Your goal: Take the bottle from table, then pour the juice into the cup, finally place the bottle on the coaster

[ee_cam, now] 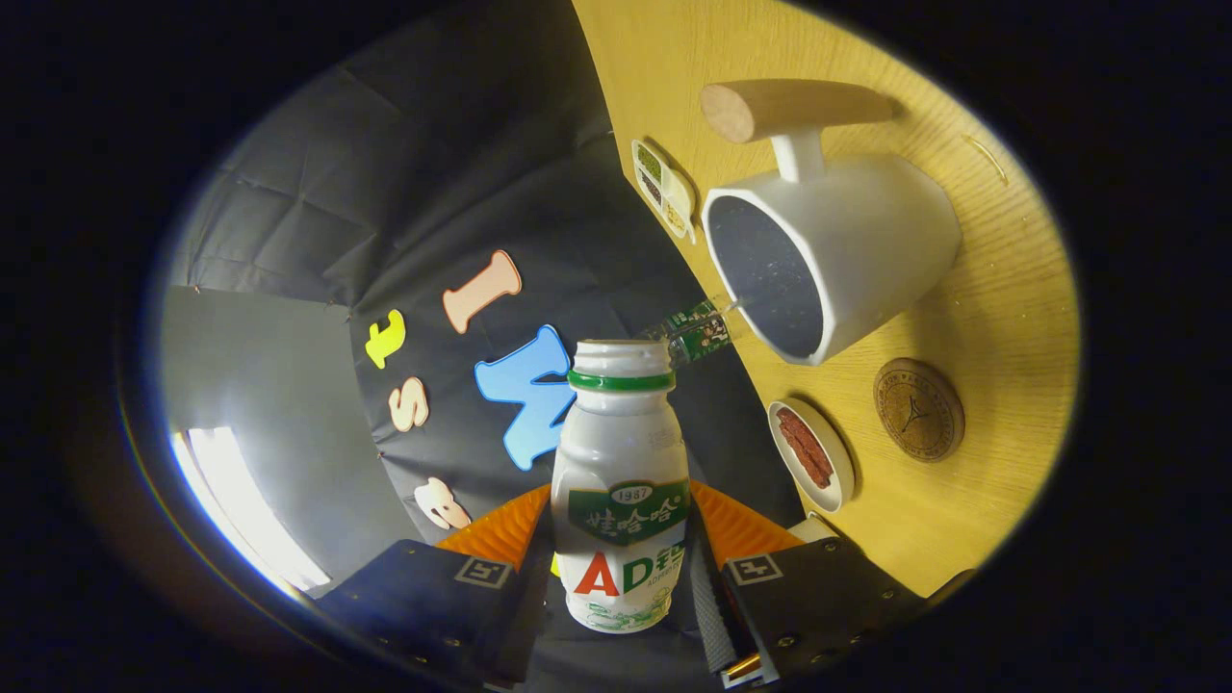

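Observation:
My gripper (621, 553) is shut on a small white bottle (621, 481) with a green neck ring and a green and red label. Both fingers press its sides. The view is rolled, so the wooden table (1001, 318) runs up the right side. The bottle's open mouth (621, 356) points toward the white cup (828, 255), which has a wooden handle (789, 106). The cup's dark opening lies just beyond the bottle's mouth, a short gap apart. A round brown coaster (918, 409) lies on the table beside the cup, beyond my right finger.
A small white dish (811, 454) with a reddish strip lies between the coaster and my fingers. A compartment dish (664, 188) rests farther along the table. A small clear bottle with a green label (698, 332) lies near the cup's rim. The booth's black cloth wall is behind.

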A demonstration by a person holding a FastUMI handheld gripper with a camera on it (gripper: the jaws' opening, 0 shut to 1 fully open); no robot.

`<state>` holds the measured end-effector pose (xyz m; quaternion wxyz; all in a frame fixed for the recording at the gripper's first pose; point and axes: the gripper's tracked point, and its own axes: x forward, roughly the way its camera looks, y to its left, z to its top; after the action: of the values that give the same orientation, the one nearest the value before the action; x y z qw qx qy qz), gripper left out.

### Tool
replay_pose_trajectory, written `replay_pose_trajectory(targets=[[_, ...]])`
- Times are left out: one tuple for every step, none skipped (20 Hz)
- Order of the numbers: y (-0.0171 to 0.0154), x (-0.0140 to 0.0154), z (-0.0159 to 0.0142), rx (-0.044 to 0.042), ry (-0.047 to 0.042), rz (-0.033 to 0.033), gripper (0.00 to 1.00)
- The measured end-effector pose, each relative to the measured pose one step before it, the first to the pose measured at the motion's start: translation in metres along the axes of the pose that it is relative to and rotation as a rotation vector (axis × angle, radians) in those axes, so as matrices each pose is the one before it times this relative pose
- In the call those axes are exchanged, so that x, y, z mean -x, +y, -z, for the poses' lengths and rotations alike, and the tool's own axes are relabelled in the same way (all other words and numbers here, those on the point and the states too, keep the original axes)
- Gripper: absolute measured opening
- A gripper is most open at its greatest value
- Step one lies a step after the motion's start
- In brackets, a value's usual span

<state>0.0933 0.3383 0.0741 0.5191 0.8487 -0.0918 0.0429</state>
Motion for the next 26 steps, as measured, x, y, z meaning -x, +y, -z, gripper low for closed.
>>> replay_pose_trajectory(targets=[[-0.00054, -0.00038, 0.00105, -0.00456, -0.00027, 0.0025, 0.66], [0.00126, 0.00007, -0.00015, -0.00537, -0.00209, -0.00106, 0.66], [0.00013, 0.00029, -0.00061, -0.00613, -0.00385, -0.0038, 0.66], [-0.0002, -0.00035, -0.00072, -0.00531, -0.0042, -0.00263, 0.66], [-0.00056, -0.00016, -0.00001, -0.00384, -0.00386, -0.00014, 0.66], [0.00083, 0.00016, -0.00044, -0.00267, -0.00265, -0.00159, 0.66], [-0.00025, -0.00014, -0.00005, -0.00319, -0.0008, -0.00419, 0.66], [0.00031, -0.00037, 0.00025, -0.00434, 0.00162, -0.0027, 0.66], [-0.00013, 0.00062, -0.00025, -0.00477, -0.00029, -0.00111, 0.66], [0.00083, 0.00031, -0.00051, -0.00793, -0.00149, -0.00418, 0.66], [0.00083, 0.00033, -0.00113, -0.01199, -0.00452, -0.00716, 0.66], [0.00003, -0.00043, 0.0008, -0.00806, -0.00259, -0.00307, 0.66], [-0.00063, 0.00003, -0.00028, -0.00054, -0.00304, 0.00136, 0.66], [-0.00001, -0.00083, 0.00137, 0.00116, 0.00032, 0.00321, 0.66], [0.00056, -0.00061, 0.00078, -0.00242, 0.00115, -0.00106, 0.66], [0.00056, 0.0003, -0.0007, -0.00313, 0.00119, -0.00194, 0.66], [-0.00058, 0.00025, -0.00013, -0.00187, -0.00088, 0.00019, 0.66], [-0.0002, 0.00012, -0.00008, 0.00002, -0.00182, 0.00245, 0.66], [-0.00035, -0.0003, -0.00035, -0.00113, -0.00154, 0.00148, 0.66], [0.00057, 0.00019, -0.00053, -0.00156, -0.00219, -0.00006, 0.66], [-0.00021, 0.00005, -0.00026, 0.00002, -0.00024, -0.00014, 0.66], [-0.00053, -0.0001, 0.00032, 0.00153, 0.00075, 0.00298, 0.66], [0.00016, 0.00008, 0.00011, 0.00003, 0.00104, 0.00028, 0.66], [0.00053, 0.00063, -0.00134, 0.00107, -0.00207, -0.00083, 0.66], [-0.00065, 0.0006, -0.00052, 0.00191, -0.0007, 0.0003, 0.66], [0.00028, -0.00011, -0.00023, 0.0012, -0.00149, -0.00047, 0.66]])
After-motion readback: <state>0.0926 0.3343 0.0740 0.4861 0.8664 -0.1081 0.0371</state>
